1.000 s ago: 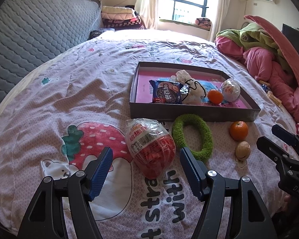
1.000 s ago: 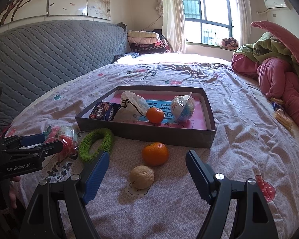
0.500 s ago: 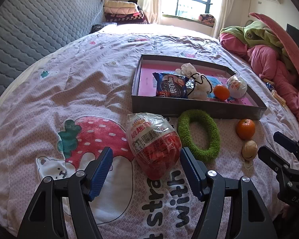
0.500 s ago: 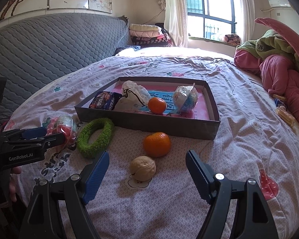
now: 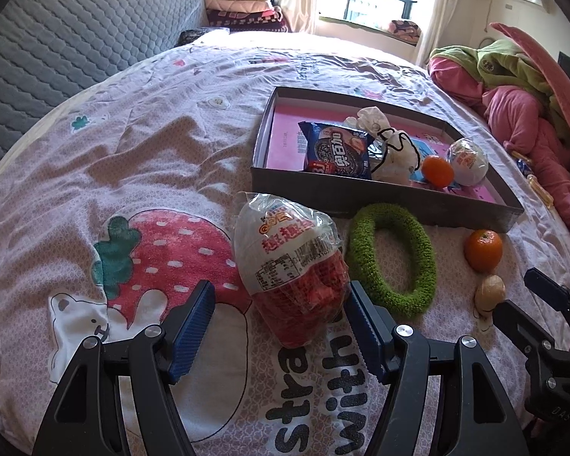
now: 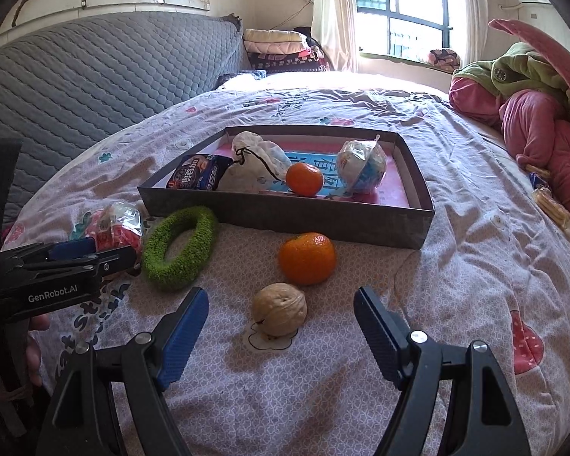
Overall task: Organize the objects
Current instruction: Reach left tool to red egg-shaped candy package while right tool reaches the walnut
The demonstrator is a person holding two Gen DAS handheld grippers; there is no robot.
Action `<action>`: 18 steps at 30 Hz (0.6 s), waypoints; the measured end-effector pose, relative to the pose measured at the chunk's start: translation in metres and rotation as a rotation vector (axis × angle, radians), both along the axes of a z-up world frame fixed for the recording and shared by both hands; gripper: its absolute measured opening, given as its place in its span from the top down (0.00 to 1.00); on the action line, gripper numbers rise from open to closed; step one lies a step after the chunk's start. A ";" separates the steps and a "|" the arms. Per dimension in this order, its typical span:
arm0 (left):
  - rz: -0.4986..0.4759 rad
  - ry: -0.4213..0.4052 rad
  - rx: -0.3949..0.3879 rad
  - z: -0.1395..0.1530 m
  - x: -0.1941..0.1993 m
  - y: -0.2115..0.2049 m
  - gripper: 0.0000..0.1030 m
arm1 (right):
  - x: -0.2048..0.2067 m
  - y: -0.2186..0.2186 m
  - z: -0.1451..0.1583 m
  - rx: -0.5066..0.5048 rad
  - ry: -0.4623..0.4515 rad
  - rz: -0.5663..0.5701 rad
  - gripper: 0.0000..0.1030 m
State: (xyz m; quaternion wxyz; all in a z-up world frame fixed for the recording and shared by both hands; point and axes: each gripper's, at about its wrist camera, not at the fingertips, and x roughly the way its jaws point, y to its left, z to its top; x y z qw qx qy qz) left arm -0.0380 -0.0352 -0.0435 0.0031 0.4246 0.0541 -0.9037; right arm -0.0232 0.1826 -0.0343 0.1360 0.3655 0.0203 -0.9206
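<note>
While both of my grippers hang spread and empty over the bed (image 5: 163,144), I judge I am still in the approach to a pick: sorting the loose things into the grey box (image 5: 383,205).

My left gripper (image 5: 281,326) has its jaws wide around the near end of the wrapped egg-shaped snack (image 5: 290,266), which lies on the sheet just in front of the box's near wall; the right pad looks to be just against the wrapper and the left pad stands clear, so nothing is gripped. My right gripper (image 6: 281,334) stands open with the walnut (image 6: 279,313) ahead of the gap between its jaws, the loose orange (image 6: 307,258) lying between walnut and box. A green ring (image 5: 393,260) lies against the box's near wall.

Next, I think, the left gripper must go a little further down and forward, then close gently, since the crinkly wrapper may slip.

Compared with a second ago, the left gripper has come lower and nearer the snack, which now fills more of its view. Its opening looks unchanged.
</note>
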 end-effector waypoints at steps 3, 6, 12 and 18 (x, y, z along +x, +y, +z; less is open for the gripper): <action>0.008 0.000 0.007 -0.001 -0.004 -0.001 0.30 | -0.001 -0.001 -0.002 0.004 -0.008 -0.001 0.24; 0.011 -0.001 0.009 -0.001 -0.008 0.000 0.30 | -0.004 -0.002 -0.004 0.003 -0.021 -0.002 0.24; 0.020 -0.005 0.031 -0.003 -0.012 -0.004 0.30 | -0.005 -0.006 -0.009 0.019 -0.032 -0.007 0.24; 0.017 -0.015 0.043 -0.005 -0.016 -0.006 0.30 | -0.009 -0.006 -0.013 0.030 -0.043 -0.025 0.25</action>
